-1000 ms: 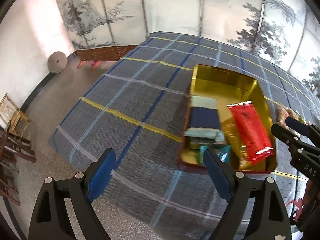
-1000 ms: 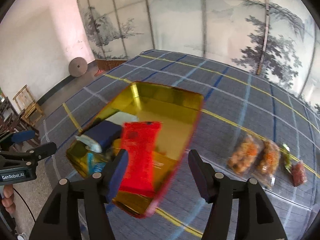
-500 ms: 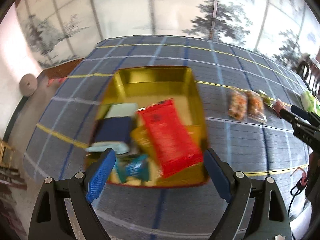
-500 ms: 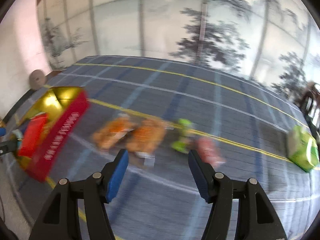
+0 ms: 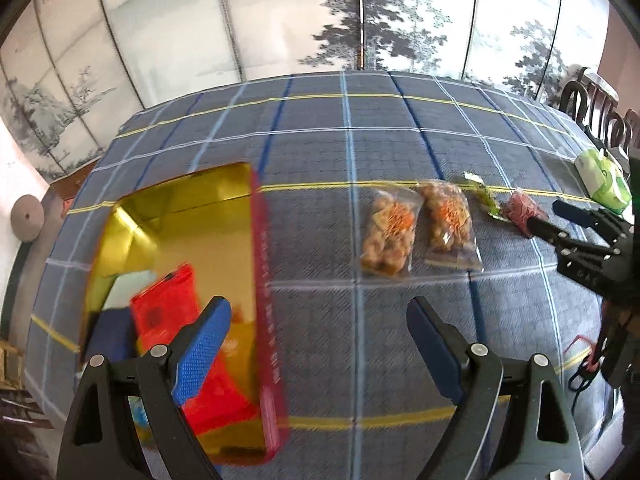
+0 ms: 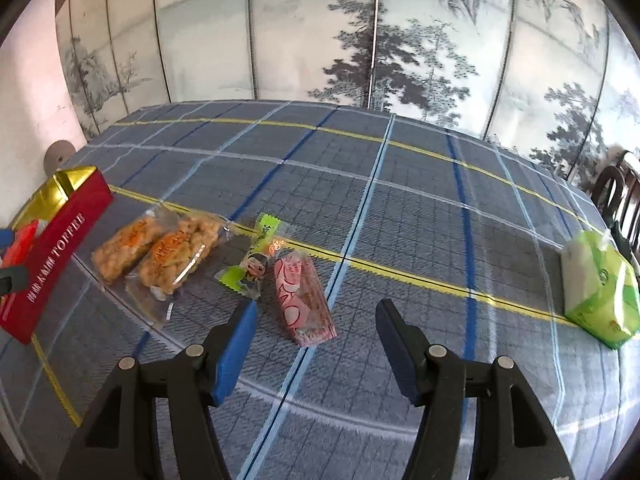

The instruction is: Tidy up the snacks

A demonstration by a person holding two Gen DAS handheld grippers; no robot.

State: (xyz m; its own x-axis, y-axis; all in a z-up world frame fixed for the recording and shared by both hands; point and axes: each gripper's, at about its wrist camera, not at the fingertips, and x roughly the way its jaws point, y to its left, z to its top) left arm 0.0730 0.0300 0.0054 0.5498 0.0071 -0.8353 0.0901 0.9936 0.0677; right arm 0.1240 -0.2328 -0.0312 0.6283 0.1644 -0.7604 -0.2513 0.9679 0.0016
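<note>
the pink snack packet (image 6: 303, 300) lies flat on the plaid worktop (image 6: 400, 208), just ahead of my right claw (image 6: 314, 330), which is spread wide and empty. it looks light, crinkly and slippery, so i'd pinch across its narrow middle. my left claw (image 5: 318, 330) hangs wide too, beside the toffee tin (image 5: 264, 280).

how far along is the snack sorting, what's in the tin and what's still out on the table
Partly done. The toffee tin already holds a red packet and a dark blue pack. Nothing is in hand: the left gripper and right gripper are both open and empty. Still on the cloth: two orange snack bags, a green candy and a pink packet, nearest the right gripper.
</note>
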